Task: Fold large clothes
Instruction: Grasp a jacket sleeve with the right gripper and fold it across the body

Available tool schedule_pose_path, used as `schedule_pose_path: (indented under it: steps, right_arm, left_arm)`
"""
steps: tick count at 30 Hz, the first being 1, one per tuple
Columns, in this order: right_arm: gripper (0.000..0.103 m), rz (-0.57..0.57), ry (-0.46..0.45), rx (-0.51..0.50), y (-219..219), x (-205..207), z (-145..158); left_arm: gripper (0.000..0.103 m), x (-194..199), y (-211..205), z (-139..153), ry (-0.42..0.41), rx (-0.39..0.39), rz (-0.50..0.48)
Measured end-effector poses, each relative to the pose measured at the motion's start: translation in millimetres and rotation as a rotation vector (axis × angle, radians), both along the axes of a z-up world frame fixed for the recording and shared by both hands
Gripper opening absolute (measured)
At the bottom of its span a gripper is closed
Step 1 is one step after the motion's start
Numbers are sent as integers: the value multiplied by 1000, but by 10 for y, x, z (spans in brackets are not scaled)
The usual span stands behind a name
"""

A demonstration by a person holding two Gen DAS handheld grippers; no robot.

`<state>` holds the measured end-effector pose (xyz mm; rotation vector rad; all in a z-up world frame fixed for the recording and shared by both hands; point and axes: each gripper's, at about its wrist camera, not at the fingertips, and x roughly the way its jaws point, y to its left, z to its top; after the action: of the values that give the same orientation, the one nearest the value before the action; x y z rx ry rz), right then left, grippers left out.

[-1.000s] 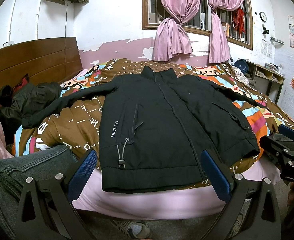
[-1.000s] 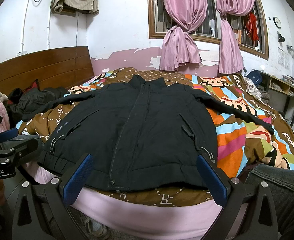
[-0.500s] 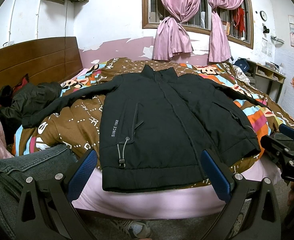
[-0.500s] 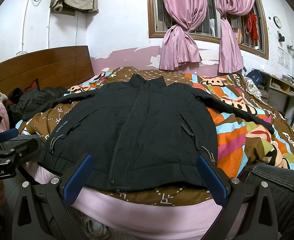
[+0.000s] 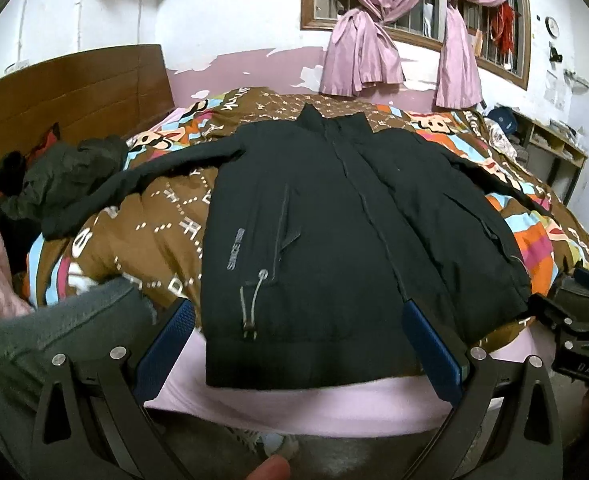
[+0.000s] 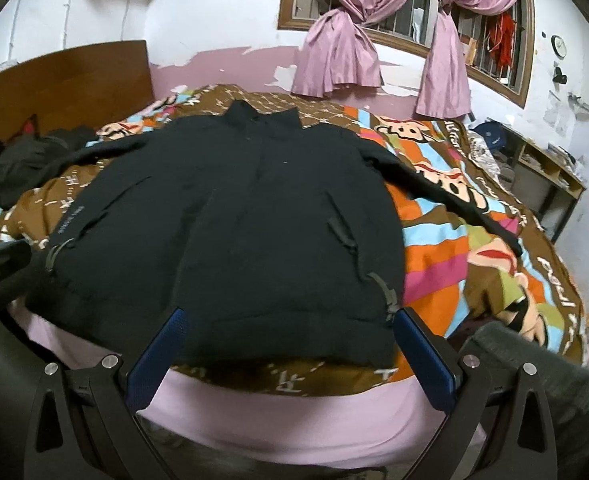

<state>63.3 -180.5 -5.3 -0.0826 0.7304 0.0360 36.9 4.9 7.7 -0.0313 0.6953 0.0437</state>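
Left wrist view showed the left tongs (image 5: 297, 346) spread wide and holding nothing, poised just short of the hem of a black jacket (image 5: 346, 236) that lay front-up and zipped on the bed (image 5: 294, 412), sleeves stretched out to both sides over a brown patterned quilt (image 5: 134, 236). Right wrist view showed the right tongs (image 6: 286, 350) equally wide apart and empty near the jacket's other hem corner. Farther off stood a wooden headboard (image 5: 66, 92) and pink curtains (image 5: 362, 52) at the window.
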Motion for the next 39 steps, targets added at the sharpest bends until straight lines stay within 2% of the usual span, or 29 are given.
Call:
schedule_pose_path:
  steps: [10, 17, 21, 24, 27, 31, 36, 39]
  right_arm:
    - [103, -20, -19, -121, -360, 663, 283]
    - [103, -9, -39, -172, -640, 1192, 400]
    - [103, 4, -42, -145, -894, 1497, 397]
    - [103, -32, -45, -83, -1180, 1715, 368]
    - [103, -144, -33, 16, -1631, 1987, 252]
    - [103, -273, 31, 146, -2227, 2297, 51]
    - [103, -375, 121, 492, -3003, 2576, -305]
    - [103, -478, 202, 567, -3294, 2682, -541]
  left_arm:
    - [101, 860, -169, 83, 75, 107, -114]
    - [101, 1559, -294, 126, 68, 179, -106]
    - [101, 1946, -419, 95, 75, 194, -106]
    - [101, 2234, -536, 30, 83, 206, -109]
    - [101, 2457, -639, -12, 80, 224, -114]
    - [101, 2736, -741, -94, 53, 259, -123]
    - [101, 3005, -846, -185, 5, 297, -111]
    - [101, 3214, -926, -275, 15, 292, -109]
